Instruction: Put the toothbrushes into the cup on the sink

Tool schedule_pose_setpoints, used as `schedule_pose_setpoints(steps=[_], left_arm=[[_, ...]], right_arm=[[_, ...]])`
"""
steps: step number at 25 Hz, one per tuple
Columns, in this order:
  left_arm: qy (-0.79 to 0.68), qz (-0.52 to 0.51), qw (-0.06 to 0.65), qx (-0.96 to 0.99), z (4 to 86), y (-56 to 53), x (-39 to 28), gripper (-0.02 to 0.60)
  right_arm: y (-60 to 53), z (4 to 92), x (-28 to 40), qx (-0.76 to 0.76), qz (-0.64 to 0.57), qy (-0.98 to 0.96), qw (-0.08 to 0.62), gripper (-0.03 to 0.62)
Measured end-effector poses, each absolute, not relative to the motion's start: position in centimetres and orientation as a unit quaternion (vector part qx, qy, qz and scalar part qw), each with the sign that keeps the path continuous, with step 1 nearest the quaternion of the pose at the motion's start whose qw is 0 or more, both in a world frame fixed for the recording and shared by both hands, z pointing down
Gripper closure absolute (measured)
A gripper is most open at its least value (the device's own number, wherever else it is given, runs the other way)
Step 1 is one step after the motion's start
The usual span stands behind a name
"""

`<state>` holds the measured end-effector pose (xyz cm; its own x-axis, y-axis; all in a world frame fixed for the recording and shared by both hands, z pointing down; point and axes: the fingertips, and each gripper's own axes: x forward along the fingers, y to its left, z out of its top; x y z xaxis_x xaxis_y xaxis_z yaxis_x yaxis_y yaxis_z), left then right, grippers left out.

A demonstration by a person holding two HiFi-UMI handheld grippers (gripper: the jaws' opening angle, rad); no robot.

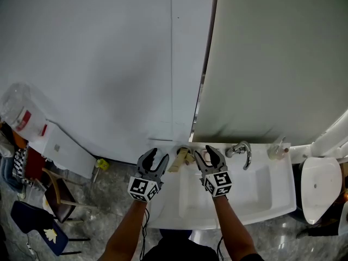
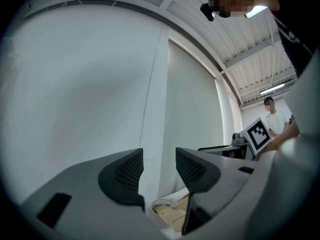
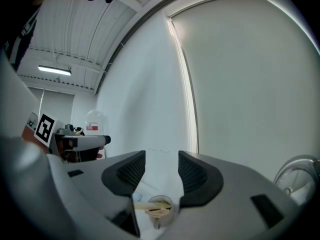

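Tan wooden toothbrushes (image 1: 182,157) stick out of a small cup at the back left corner of the white sink (image 1: 255,200). In the right gripper view the pale cup (image 3: 160,211) shows below my jaws with the toothbrushes (image 3: 152,207) lying across its mouth. My left gripper (image 1: 159,155) hovers just left of the cup, open and empty. My right gripper (image 1: 203,152) hovers just right of it, also open and empty. The left gripper (image 2: 159,166) view shows tan toothbrush ends (image 2: 175,211) under its jaws. Nothing lies between the jaws of the right gripper (image 3: 161,169).
A chrome faucet (image 1: 243,151) and a small bottle (image 1: 277,149) stand on the sink's back rim. A white fixture (image 1: 319,186) is to the right. White wall panels rise behind. Chairs (image 1: 41,222) and clutter stand on the floor at the left.
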<state>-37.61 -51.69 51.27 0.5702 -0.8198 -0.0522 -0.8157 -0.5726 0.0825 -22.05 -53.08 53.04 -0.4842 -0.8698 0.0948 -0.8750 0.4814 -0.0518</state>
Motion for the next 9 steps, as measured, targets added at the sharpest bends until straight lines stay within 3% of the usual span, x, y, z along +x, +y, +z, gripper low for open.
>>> schedule_pose_setpoints(steps=[9], left_arm=[[-0.467,-0.044,0.021,0.883,50.68,-51.63,-38.23,0.370]], right_arm=[[-53.27,52.64,-22.39,0.506,0.042,-0.861,0.029,0.378]])
